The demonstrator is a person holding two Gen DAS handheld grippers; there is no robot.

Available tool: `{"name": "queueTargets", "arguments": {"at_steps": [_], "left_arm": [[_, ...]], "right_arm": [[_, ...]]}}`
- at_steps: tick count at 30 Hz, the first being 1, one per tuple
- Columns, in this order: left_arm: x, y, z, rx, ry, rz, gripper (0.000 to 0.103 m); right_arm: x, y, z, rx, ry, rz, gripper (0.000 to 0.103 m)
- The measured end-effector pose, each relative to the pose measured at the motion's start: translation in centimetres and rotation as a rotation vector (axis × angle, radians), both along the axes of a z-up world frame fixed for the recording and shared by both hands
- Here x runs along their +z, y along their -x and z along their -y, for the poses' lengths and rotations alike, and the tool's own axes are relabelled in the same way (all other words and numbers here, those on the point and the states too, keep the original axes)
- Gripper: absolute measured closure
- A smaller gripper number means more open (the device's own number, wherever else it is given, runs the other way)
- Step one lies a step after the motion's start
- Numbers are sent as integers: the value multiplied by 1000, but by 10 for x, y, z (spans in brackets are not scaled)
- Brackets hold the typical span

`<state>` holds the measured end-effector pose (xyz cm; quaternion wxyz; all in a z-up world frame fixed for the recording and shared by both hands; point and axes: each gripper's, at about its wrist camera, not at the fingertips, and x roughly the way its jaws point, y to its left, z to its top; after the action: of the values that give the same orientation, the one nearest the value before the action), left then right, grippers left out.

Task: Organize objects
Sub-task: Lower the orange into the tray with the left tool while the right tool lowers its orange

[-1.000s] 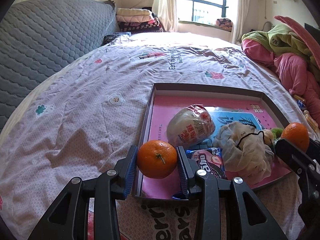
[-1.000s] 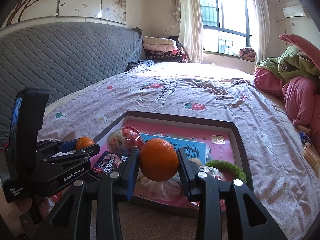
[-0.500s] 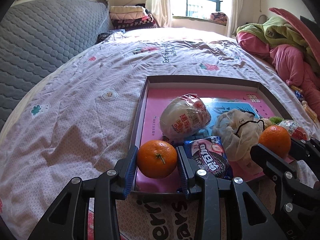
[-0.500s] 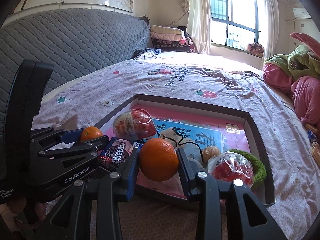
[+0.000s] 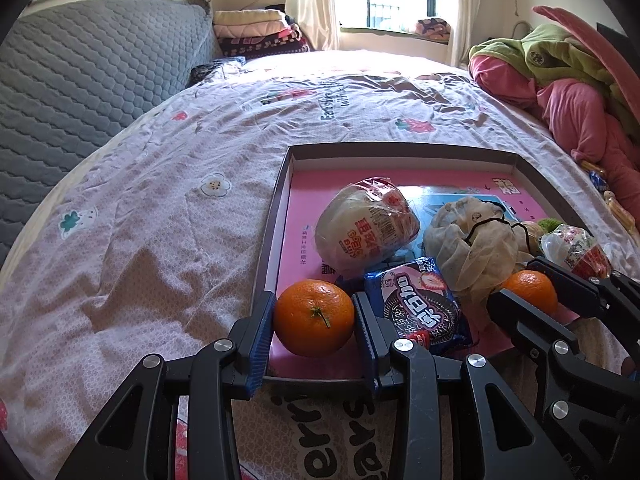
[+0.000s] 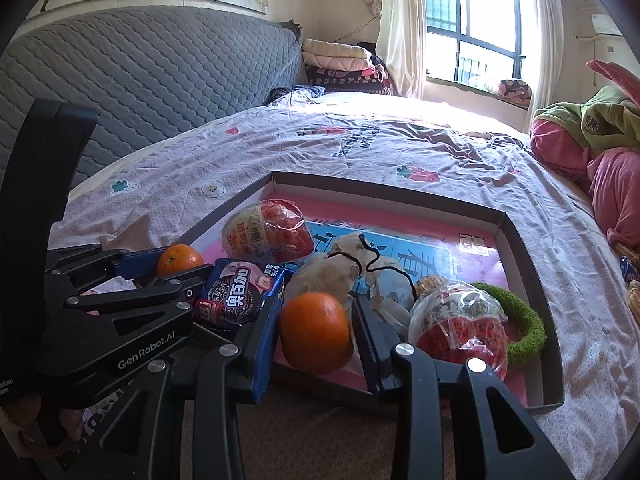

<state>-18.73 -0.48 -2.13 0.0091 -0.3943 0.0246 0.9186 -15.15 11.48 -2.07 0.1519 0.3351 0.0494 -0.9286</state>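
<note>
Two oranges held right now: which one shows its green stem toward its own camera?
The orange in the left tool: its stem faces the left wrist camera. The orange in the right tool shows only smooth peel.

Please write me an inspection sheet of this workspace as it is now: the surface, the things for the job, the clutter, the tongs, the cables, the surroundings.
Surface: bed sheet, pink with printed flowers, wrinkled.
Job's things: shallow tray on the sheet, holding a wrapped bun, a cookie pack, a cloth pouch with black cord, a red snack bag and a green ring.
Clutter: small wrapped items on the sheet beside the tray.
Tongs: left tongs shut on the left orange; right tongs shut on the right orange; both at the tray's near edge.
Cables: nothing seen.
Surroundings: grey quilted headboard, folded blankets, window, pink and green bedding pile.
</note>
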Motion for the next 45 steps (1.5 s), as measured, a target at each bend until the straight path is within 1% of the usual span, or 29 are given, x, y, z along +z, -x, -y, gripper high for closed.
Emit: {"name": "queueTargets", "arguments": {"at_steps": [14,25,28,34,38,40,45], "left_arm": [[-1,-2,-3,-7,-2,4,64],[1,-5,-8,-7,17,1,63],[3,-7,-9,-9,31,-6,61],[4,-7,-8,-6,23,-4,60],[6,-7,-6,2,15,-10,52],[7,-7,-4,5,9,-11,51],[6,-7,-5,6,15,-14,50]], "right_arm": [[1,1,-3,-10,14,3,66],[3,0,-5,-14,23,4,66],[3,0,-7,-17,23,4,66],[5,-1,-10,-30,29,-3,66],[8,-2,-13,-32,33,-8,66],[8,-3,-14,-36,35,-10,66],[9,-3,-15,-39,37,-7,66]]}}
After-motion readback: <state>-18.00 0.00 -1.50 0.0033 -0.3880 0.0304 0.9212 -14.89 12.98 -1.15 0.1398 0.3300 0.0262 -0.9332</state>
